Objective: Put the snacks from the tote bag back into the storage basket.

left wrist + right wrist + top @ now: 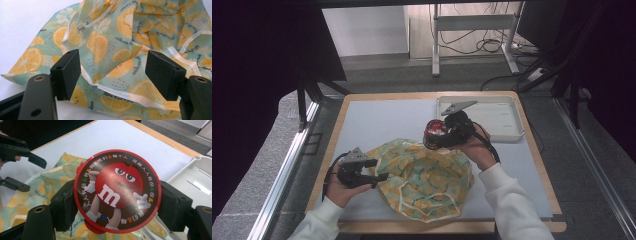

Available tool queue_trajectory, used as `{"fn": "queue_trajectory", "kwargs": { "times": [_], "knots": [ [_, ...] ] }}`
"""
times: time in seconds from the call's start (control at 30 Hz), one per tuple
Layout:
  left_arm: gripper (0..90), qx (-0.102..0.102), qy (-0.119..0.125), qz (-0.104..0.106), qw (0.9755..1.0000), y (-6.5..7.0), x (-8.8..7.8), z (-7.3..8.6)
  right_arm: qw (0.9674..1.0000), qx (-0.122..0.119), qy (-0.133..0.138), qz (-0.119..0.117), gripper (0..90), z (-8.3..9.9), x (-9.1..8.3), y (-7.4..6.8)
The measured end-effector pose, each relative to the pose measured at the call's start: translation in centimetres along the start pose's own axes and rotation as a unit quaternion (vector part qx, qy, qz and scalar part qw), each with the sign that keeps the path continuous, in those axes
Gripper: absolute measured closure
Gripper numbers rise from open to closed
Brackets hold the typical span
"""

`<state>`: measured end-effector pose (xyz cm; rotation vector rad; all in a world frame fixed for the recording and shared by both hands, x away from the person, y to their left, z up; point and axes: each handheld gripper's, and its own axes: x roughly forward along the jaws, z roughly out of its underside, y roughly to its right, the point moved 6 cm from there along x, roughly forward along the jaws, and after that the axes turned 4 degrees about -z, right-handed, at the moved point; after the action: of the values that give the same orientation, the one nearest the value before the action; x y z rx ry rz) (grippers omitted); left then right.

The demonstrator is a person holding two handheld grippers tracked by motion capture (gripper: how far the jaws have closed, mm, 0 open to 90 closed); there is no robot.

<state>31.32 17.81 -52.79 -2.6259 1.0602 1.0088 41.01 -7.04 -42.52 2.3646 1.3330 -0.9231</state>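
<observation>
A crumpled cloth bag (424,177) printed with orange slices on pale green lies at the front middle of the table. My left gripper (379,170) is open at the bag's left edge; in the left gripper view the bag's white-trimmed hem (117,93) runs between its black pads (66,72). My right gripper (438,136) is shut on a round red candy tin (435,131), held just above the bag's far edge. The tin's lid (117,191) shows a red cartoon candy figure with a white "m". The left gripper (22,170) also appears in the right gripper view, open.
A shallow white tray (499,117) stands at the back right of the grey table mat (377,120), just behind my right gripper. Wooden table edges frame the mat. Desk legs and cables lie on the floor beyond.
</observation>
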Motion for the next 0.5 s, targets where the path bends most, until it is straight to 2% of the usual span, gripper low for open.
{"fn": "queue_trajectory", "kwargs": {
  "times": [0.27,0.5],
  "knots": [
    [29.1,0.002,0.001,-0.001,1.0000,0.0,0.0,0.0,0.9999,0.010,-0.003,0.011,25.5,-0.4,0.5,1.4],
    [29.0,0.001,0.000,0.000,1.0000,0.0,0.0,0.0,0.9996,0.020,-0.008,0.018,25.5,-0.4,1.2,3.1]
  ]
}}
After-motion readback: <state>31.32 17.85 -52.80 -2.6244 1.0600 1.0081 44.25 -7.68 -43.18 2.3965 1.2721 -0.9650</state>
